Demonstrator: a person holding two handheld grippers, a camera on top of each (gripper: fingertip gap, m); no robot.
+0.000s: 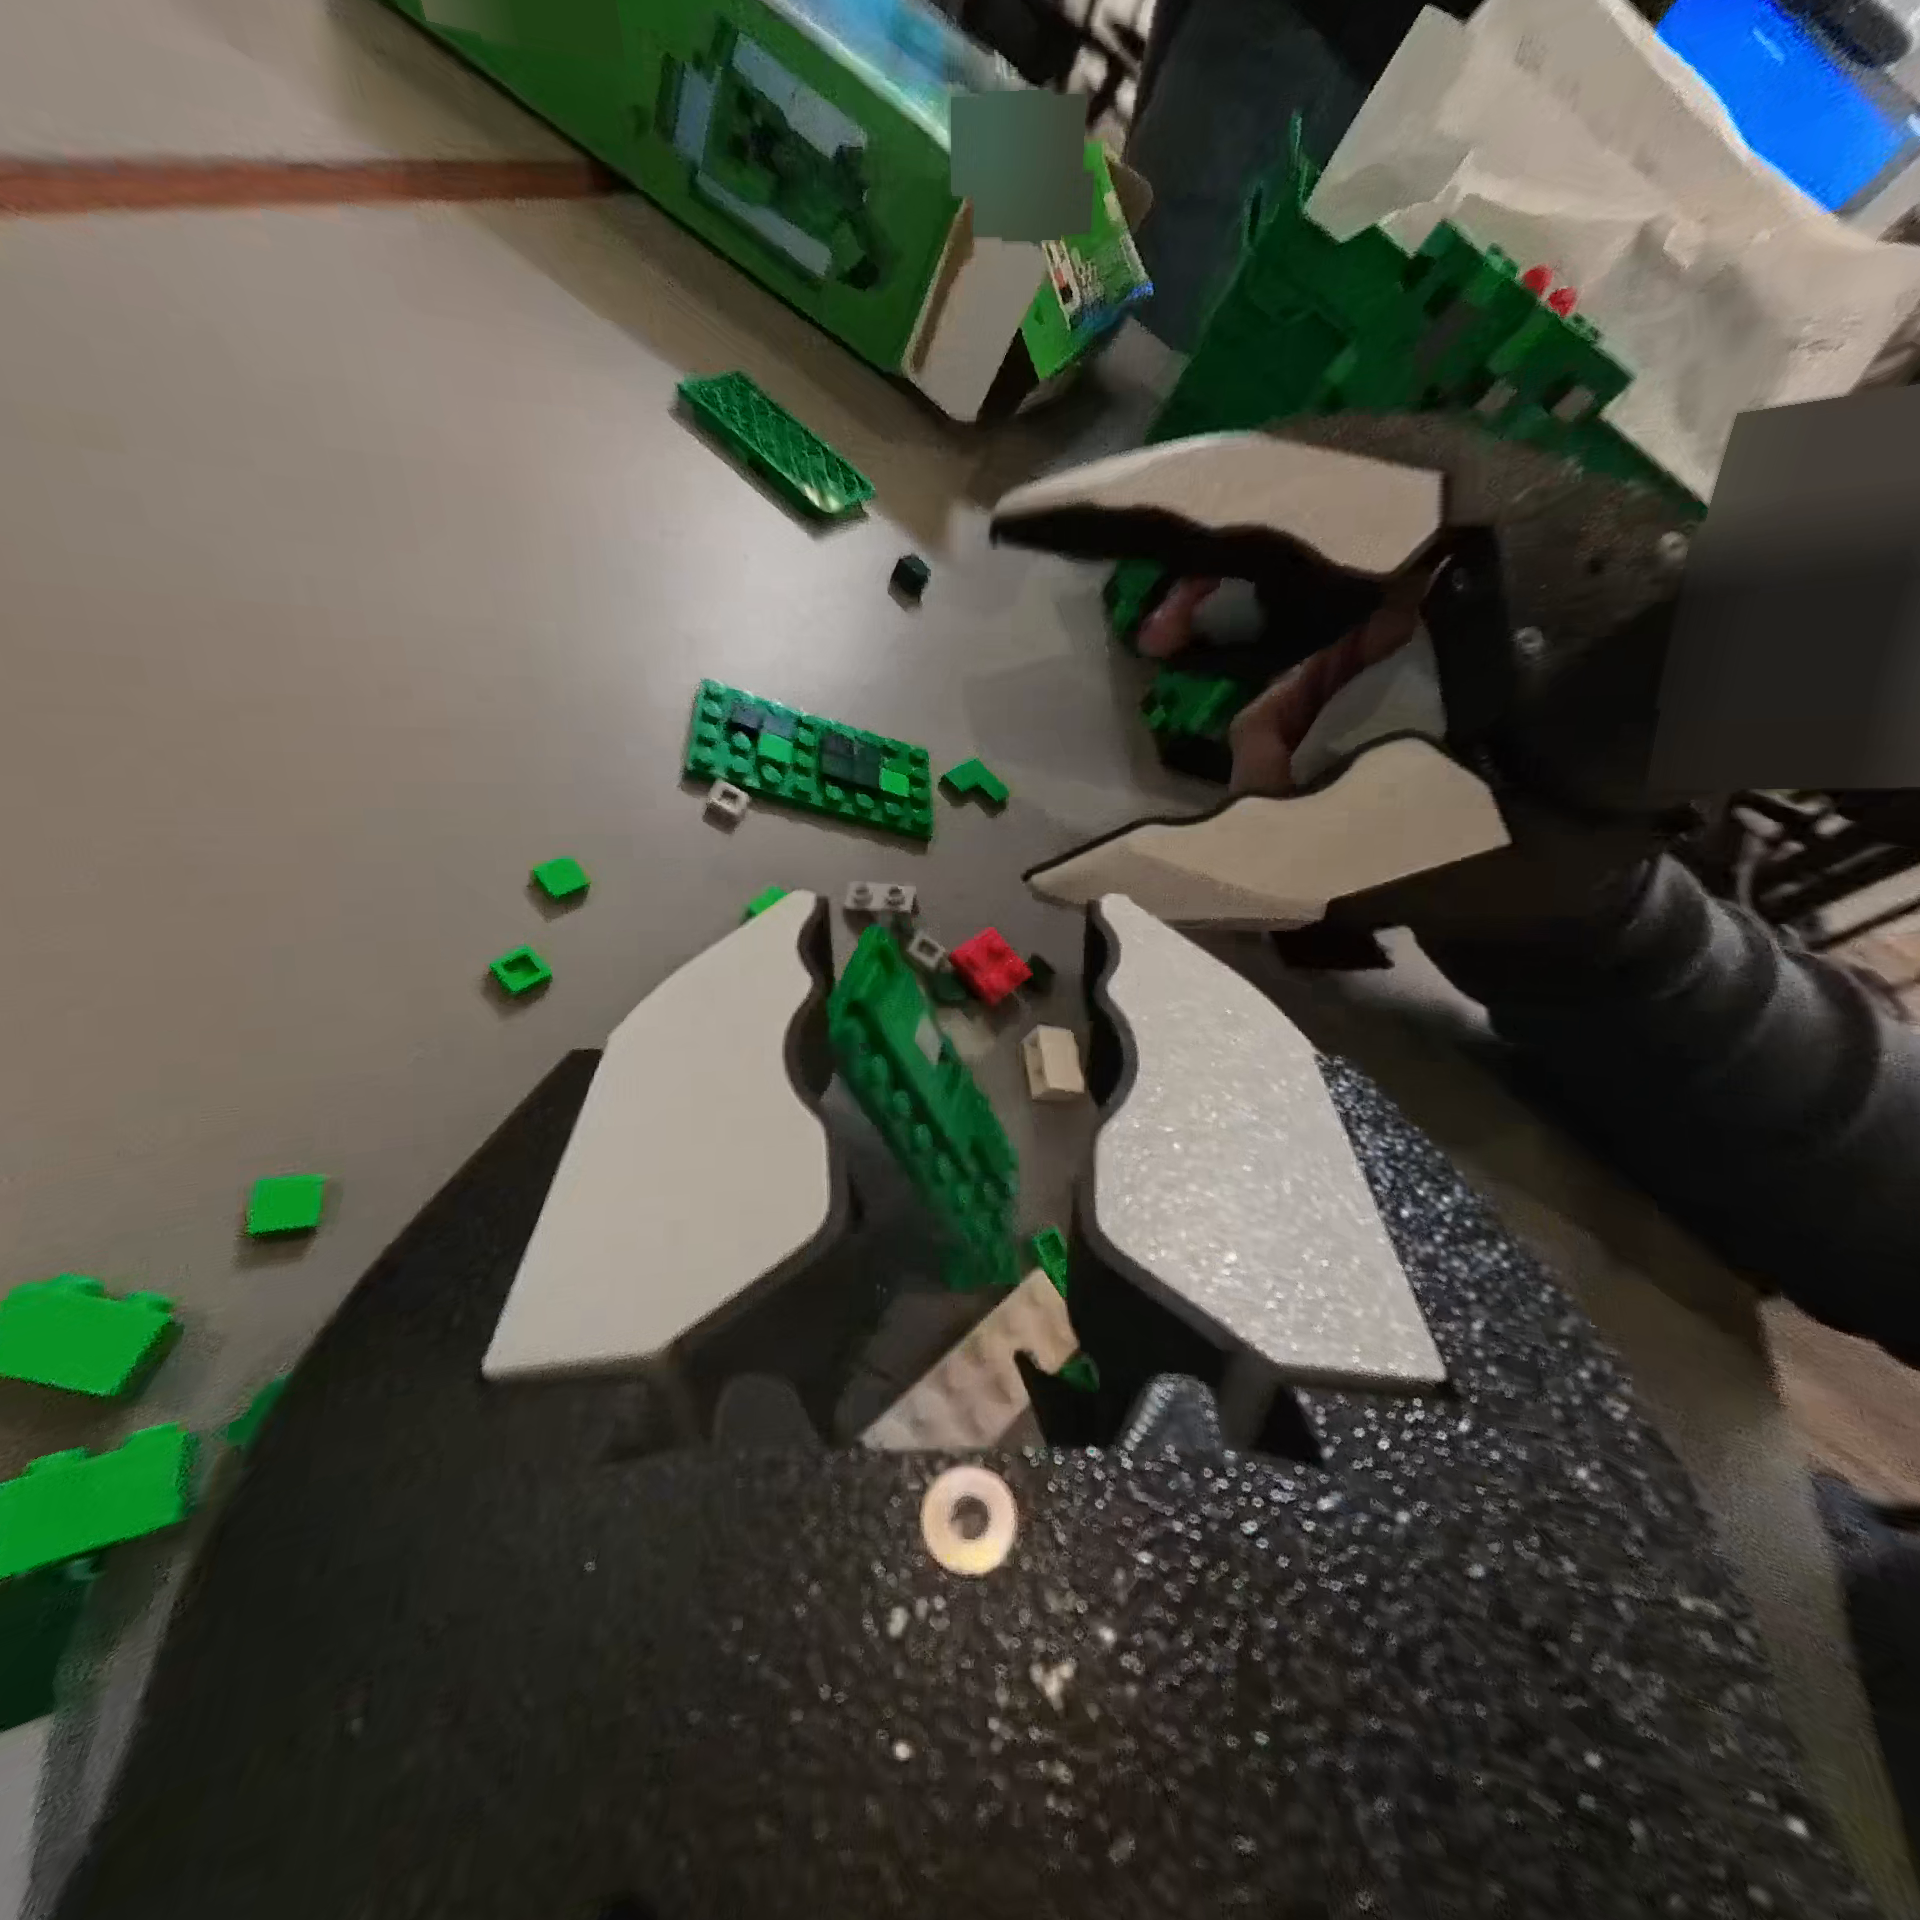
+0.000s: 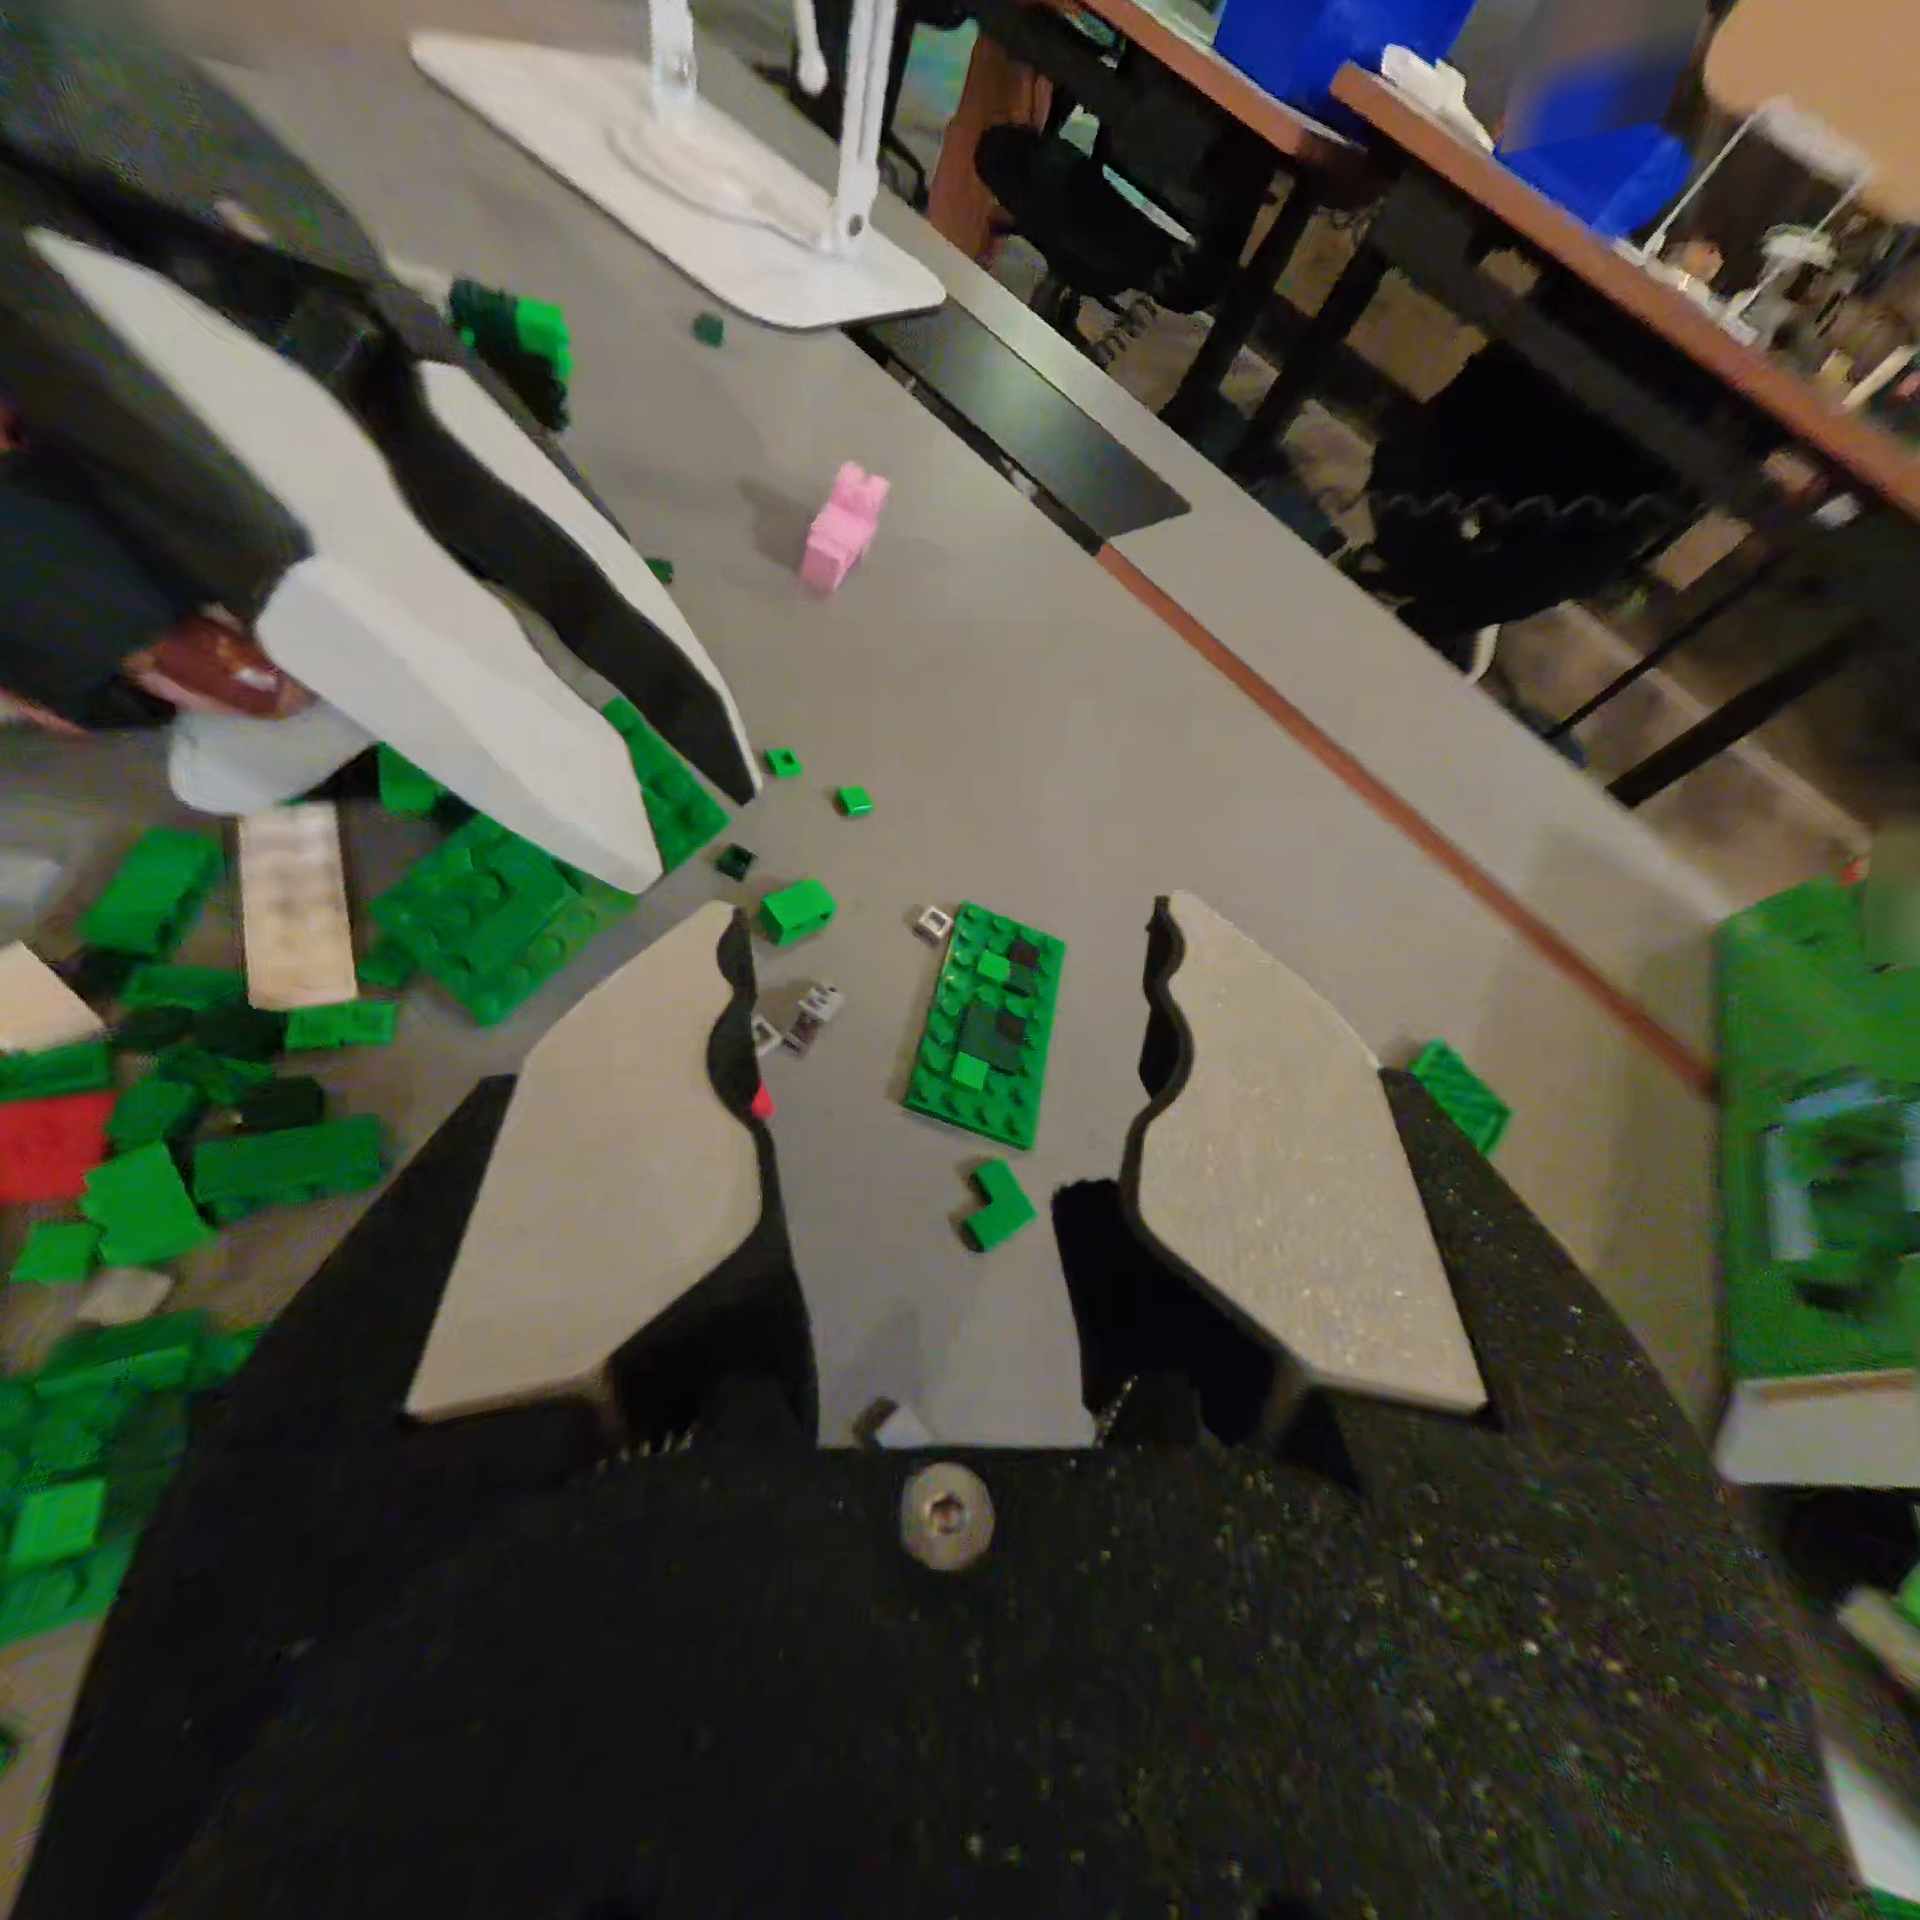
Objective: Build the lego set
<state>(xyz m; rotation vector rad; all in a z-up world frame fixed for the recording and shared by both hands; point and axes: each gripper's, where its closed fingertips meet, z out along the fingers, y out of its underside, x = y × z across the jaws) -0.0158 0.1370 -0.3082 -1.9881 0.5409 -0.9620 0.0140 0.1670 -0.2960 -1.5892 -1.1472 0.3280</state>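
My left gripper [image 1: 956, 914] is open. A long green plate [image 1: 925, 1112] stands tilted between its jaws and touches only the left finger. From the right wrist view, the left gripper [image 2: 694, 831] hangs over a green plate at the upper left. My right gripper [image 2: 945, 925] is open and empty above the table; it also shows in the left wrist view [image 1: 1018, 707]. A green plate with dark and light tiles [image 2: 982, 1023] [image 1: 805, 758] lies flat between the two grippers. A green L-shaped piece [image 2: 997, 1205] [image 1: 974, 781] lies beside it.
A red brick [image 1: 990, 963], a tan brick [image 1: 1055, 1060] and small grey pieces [image 1: 881, 896] lie by my left fingertips. A pile of green bricks [image 2: 208, 1091] and a white plate [image 2: 291, 904] lie left. A pink figure [image 2: 844, 530], white stand base [image 2: 675, 177] and green box [image 1: 790, 177] stand farther off. From the right gripper's tips to the green L-shaped piece [image 1: 974, 781] is close to 7 cm. It turns up in the right wrist view [image 2: 987, 1185] as well.
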